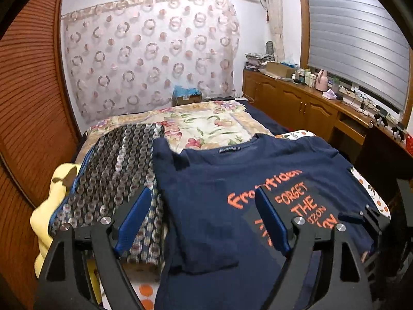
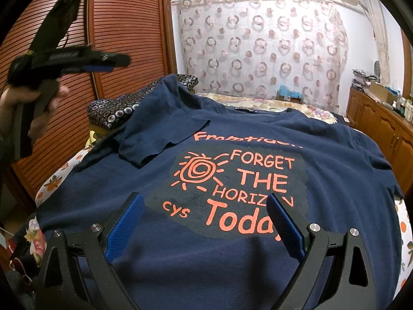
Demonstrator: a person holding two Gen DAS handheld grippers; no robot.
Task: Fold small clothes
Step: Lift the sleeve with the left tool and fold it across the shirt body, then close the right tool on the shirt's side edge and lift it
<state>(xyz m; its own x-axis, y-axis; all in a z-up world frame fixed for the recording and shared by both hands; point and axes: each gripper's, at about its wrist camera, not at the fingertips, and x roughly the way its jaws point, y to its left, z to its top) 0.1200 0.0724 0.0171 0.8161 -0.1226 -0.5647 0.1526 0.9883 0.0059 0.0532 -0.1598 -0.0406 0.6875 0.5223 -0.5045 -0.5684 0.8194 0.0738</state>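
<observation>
On the bed we have one sleeve folded onto the navy T-shirt; both grippers, left and right, gape empty, most folds remaining.

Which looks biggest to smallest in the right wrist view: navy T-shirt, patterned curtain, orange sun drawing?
1. Navy cotton T-shirt, nearest the camera.
2. Sheer ring-patterned curtain.
3. Orange printed sun drawing.

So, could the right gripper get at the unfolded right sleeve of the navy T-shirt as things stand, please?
Probably yes: the right gripper is open over the navy T-shirt, and its right sleeve lies flat and uncovered.
</observation>
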